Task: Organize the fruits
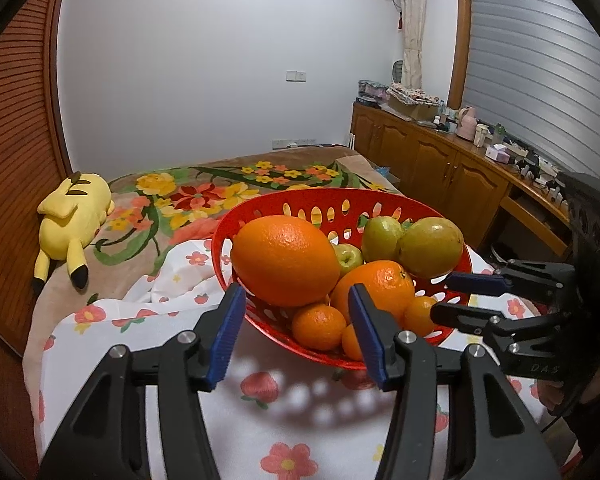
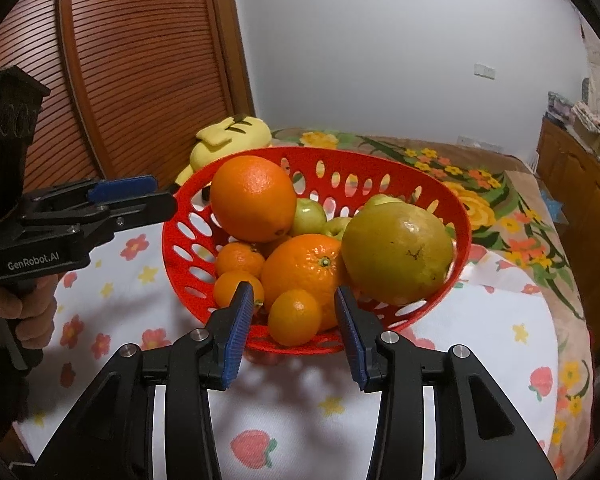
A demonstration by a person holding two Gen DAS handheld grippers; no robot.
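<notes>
Fruits lie piled in the red basket just ahead of both my hand-held grippers, left and right, each parted and holding nothing, so I judge picking one fruit, perhaps the nearest small orange, comes next.

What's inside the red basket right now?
The red basket holds two big oranges, small mandarins, a large green-yellow fruit and small green apples. Anything beneath the pile is covered.
</notes>
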